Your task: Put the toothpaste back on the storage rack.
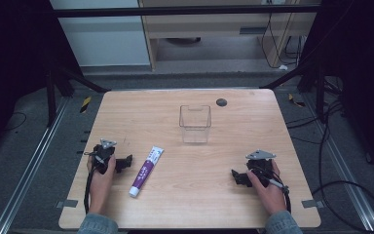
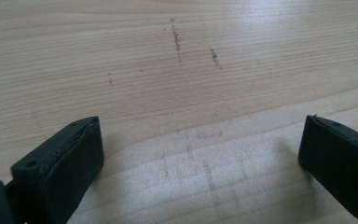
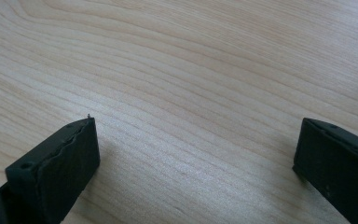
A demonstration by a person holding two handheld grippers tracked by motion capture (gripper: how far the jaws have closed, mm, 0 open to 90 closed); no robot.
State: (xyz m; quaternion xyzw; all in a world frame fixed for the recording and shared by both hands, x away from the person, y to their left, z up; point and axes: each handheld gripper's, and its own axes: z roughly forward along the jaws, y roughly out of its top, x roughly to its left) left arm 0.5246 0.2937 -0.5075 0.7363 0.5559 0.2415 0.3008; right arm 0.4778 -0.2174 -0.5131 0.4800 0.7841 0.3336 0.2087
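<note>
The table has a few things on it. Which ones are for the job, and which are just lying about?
For the job:
- tube, next to the left gripper, whose jaws stand open
- clear box, empty, mid-table
- right gripper, open too

Just lying about:
- dark round spot near the table's far edge
- cables on the floor

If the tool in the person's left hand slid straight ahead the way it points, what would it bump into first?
Probably the purple-and-white tube: the left tool points right toward it, jaws open, though depth is hard to judge.
</note>
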